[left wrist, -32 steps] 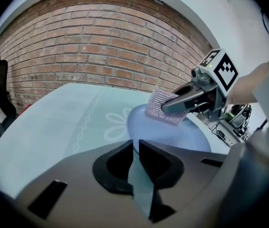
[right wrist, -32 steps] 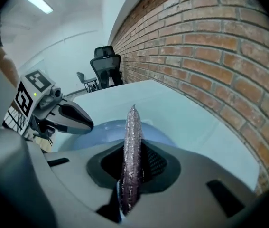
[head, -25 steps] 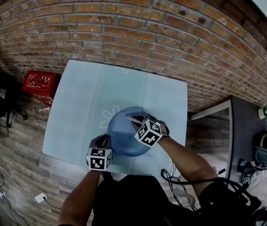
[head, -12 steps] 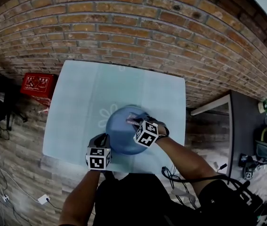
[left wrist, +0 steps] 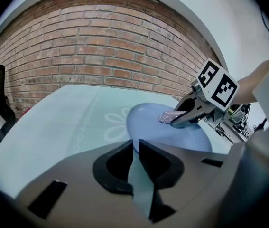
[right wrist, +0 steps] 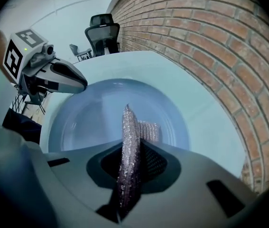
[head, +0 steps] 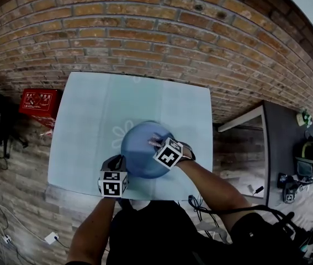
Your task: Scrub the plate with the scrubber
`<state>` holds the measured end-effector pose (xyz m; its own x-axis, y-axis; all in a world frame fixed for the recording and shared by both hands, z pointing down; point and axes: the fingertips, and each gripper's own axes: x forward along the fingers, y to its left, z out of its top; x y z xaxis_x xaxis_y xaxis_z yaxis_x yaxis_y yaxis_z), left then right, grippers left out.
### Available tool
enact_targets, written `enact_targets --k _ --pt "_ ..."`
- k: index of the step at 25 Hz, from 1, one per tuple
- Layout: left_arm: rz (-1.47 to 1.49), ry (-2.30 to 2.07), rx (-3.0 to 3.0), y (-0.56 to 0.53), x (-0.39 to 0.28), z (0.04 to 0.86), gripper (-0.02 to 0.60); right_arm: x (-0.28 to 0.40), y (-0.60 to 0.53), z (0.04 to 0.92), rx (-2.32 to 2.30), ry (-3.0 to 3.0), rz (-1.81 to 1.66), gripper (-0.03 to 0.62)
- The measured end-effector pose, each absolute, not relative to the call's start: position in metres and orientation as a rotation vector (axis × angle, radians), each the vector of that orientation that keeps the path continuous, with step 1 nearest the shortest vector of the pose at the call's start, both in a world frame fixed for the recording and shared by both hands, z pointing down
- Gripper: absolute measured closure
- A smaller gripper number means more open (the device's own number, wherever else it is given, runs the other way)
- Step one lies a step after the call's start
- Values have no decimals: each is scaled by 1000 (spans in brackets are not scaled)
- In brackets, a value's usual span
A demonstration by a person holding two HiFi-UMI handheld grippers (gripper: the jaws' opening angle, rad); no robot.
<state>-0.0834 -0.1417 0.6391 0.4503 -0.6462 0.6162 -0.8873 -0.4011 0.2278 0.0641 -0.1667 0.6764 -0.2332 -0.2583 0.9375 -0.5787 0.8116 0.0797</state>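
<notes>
A round blue plate point(head: 139, 148) lies near the front edge of a pale teal table point(head: 90, 109). My left gripper point(head: 118, 162) is at the plate's near-left rim, and in the left gripper view its jaws point(left wrist: 135, 145) are pinched on that rim. My right gripper point(head: 156, 144) reaches over the plate from the right, shut on a silvery-pink scrubber point(right wrist: 127, 127). The scrubber's tip point(left wrist: 168, 116) rests on the plate's inner surface point(right wrist: 101, 120). The left gripper point(right wrist: 75, 82) also shows at the plate's far edge in the right gripper view.
A brick wall point(head: 145, 32) runs behind the table. A red box point(head: 36, 101) sits on the floor at the left, a dark desk point(head: 288, 148) stands at the right, and a black office chair point(right wrist: 103, 27) is beyond the table. Cables lie on the floor.
My right gripper has slid the scrubber a little leftward across the plate. The left gripper keeps its hold on the rim.
</notes>
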Motion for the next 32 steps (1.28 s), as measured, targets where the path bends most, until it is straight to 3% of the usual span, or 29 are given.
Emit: enact_targets --k 32 --pt "580 -1206 2223 -142 -80 637 531 20 -87 675 646 -1822 690 531"
